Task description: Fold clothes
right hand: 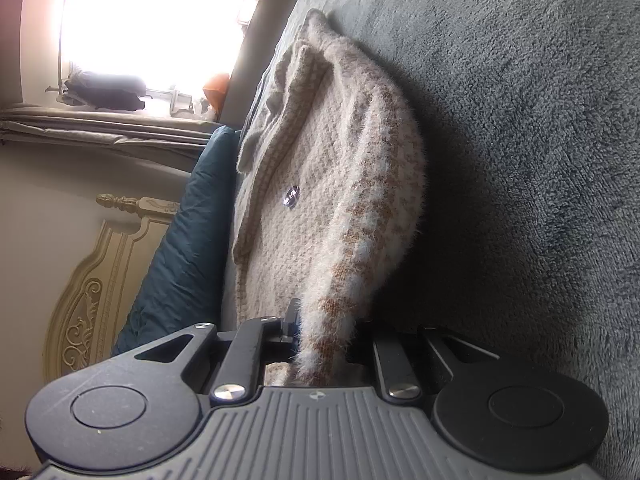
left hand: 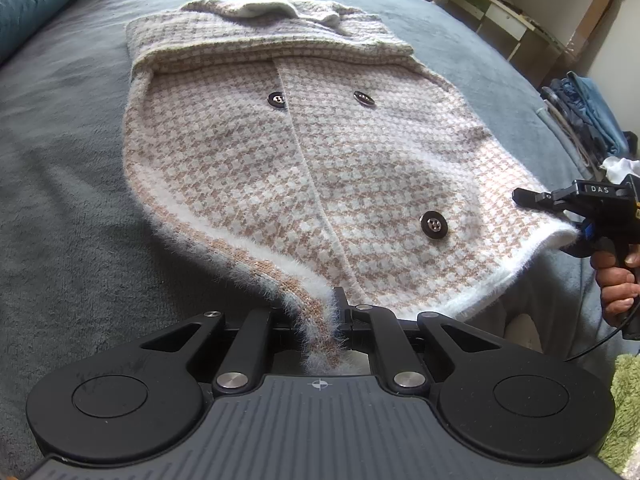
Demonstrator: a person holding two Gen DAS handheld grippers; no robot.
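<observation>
I had the left gripper [left hand: 320, 322] and right gripper [right hand: 324, 340] each clamped on a hem corner of the cardigan [left hand: 304, 152] on the bed [left hand: 60, 152]; next, I judged, carry both toward twelve o'clock

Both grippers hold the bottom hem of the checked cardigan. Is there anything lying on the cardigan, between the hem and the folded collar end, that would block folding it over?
Nothing visible does. The left gripper and the right gripper each pinch a hem corner of the cardigan. Its front carries only its own buttons, and the grey blanket around it lies bare.
</observation>
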